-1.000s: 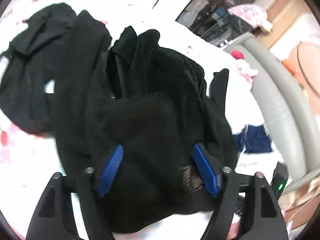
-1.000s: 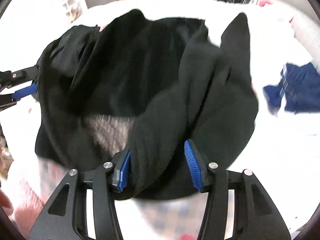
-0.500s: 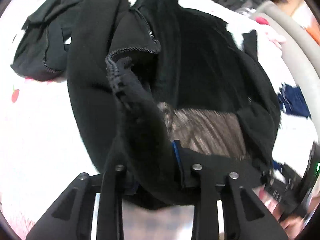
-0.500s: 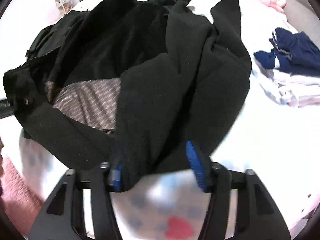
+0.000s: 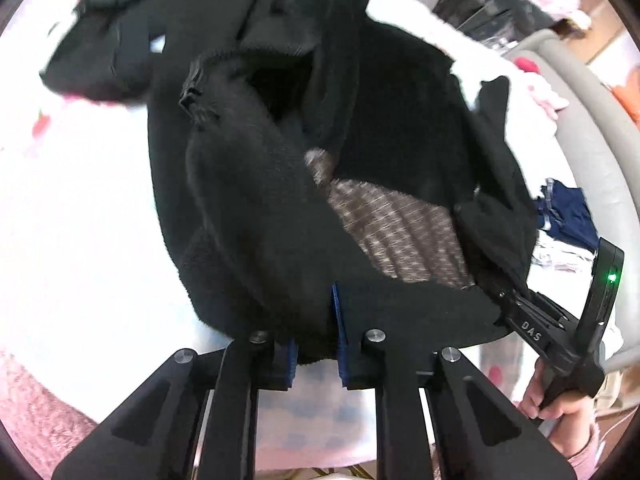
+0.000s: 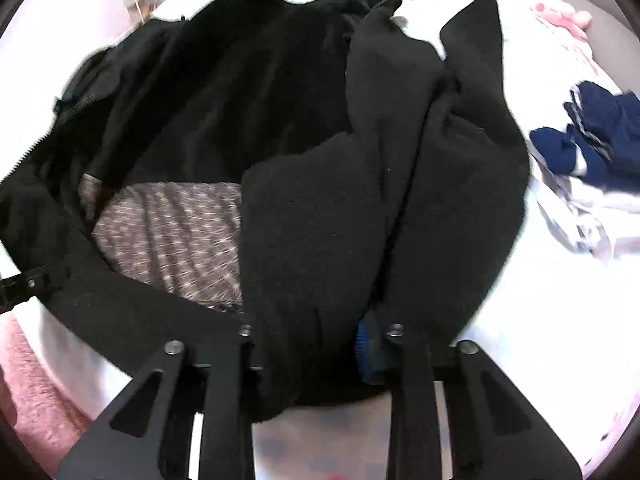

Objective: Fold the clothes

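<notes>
A black fleece jacket (image 5: 280, 184) with a brown patterned lining (image 5: 396, 236) lies bunched on a white bed. My left gripper (image 5: 314, 344) is closing on the jacket's near hem, and its blue pads squeeze a fold of fleece. In the right wrist view the same jacket (image 6: 312, 216) spreads ahead, lining (image 6: 172, 236) showing at the left. My right gripper (image 6: 310, 344) is closing on another fold of the hem, with thick fleece pinched between its fingers. The right gripper (image 5: 532, 328) also shows at the lower right of the left wrist view, held by a hand (image 5: 560, 412).
A second black garment (image 5: 116, 40) lies at the far left. Navy and white clothes (image 6: 596, 152) sit on the bed to the right. A pink soft toy (image 6: 560, 16) lies at the back. A grey bed rail (image 5: 592, 128) curves along the right. A pink blanket (image 6: 36, 396) borders the near edge.
Both grippers have gone from wide open around the jacket's hem to pinching it. The jacket has spread open, showing its brown lining. The left gripper moved in lower and closer.
</notes>
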`<state>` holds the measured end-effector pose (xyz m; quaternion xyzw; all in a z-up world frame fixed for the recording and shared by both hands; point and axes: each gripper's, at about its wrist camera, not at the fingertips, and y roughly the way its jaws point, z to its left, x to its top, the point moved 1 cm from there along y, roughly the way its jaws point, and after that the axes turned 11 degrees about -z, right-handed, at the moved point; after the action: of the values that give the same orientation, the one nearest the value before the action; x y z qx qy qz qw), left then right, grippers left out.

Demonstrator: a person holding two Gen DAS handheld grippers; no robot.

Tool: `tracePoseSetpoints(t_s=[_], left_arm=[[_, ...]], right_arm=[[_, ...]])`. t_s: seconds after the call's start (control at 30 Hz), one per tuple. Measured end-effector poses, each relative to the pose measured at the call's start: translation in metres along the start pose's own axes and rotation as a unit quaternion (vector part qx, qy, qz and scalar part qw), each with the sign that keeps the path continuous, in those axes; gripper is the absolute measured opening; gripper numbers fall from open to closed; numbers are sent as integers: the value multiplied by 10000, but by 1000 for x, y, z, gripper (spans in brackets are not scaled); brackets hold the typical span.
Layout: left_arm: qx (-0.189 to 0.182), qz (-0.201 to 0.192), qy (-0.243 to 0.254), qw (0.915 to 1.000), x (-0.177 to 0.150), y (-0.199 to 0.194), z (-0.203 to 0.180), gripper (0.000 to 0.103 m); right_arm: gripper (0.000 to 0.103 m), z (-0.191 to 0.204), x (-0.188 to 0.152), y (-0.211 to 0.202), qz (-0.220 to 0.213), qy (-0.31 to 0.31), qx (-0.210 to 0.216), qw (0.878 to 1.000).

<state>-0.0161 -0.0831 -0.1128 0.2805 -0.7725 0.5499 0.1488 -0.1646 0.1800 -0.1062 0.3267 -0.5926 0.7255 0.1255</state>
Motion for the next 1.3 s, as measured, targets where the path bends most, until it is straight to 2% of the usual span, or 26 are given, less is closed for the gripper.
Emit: tracePoseSetpoints(t_s=[0.13,0.23,0.33,0.43,0.53,0.6,0.67,0.7,0.8,0.93,1.03,1.1,1.17,1.2,1.3], left_arm=[[-77,-362,401,9985,9,-37,-7,14],[-298,-504,417,9974,16,-72,-6,13],[-348,120,-172,9992,0,-77,23,13],[-33,800,-329,9962,-40,-50,43,13],[16,1290,-523,9903,-64,-27,57,17],[-75,1322,-619,9893,-61,-28,61,25],[-179,1353,-460,9896,-51,-39,58,37],[-220,1355,-357,9899,-46,-45,55,40],[-432,1097,-119,9930,-32,-75,47,40],[-159,115,219,9996,-9,-120,44,40],[-64,-592,228,9980,12,-144,49,41],[-101,-998,106,9949,28,-150,56,46],[-309,-1107,-59,9934,37,-138,65,47],[-411,-1037,-130,9937,43,-123,64,50],[-747,-416,-308,9959,42,-74,65,50]], right_arm=[[15,6,5,-64,-393,0,350,9986],[15,19,12,-110,-775,-68,499,9957],[15,18,-2,-120,-781,114,491,9957],[15,17,-48,-83,-105,374,386,9985],[15,16,-74,-68,307,571,369,9972],[19,19,-75,-74,294,466,375,9978],[23,17,-66,-88,124,247,288,9992],[24,14,-61,-95,32,176,221,9996],[27,16,-43,-119,-280,58,2,9996],[29,22,-21,-146,-639,-169,-137,9977],[34,29,0,-160,-897,-211,-107,9957],[36,36,7,-157,-990,-187,-94,9949],[51,37,8,-153,-1012,-151,-39,9947],[54,35,7,-152,-1009,-126,4,9948],[54,41,-8,-123,-782,-48,48,9969]])
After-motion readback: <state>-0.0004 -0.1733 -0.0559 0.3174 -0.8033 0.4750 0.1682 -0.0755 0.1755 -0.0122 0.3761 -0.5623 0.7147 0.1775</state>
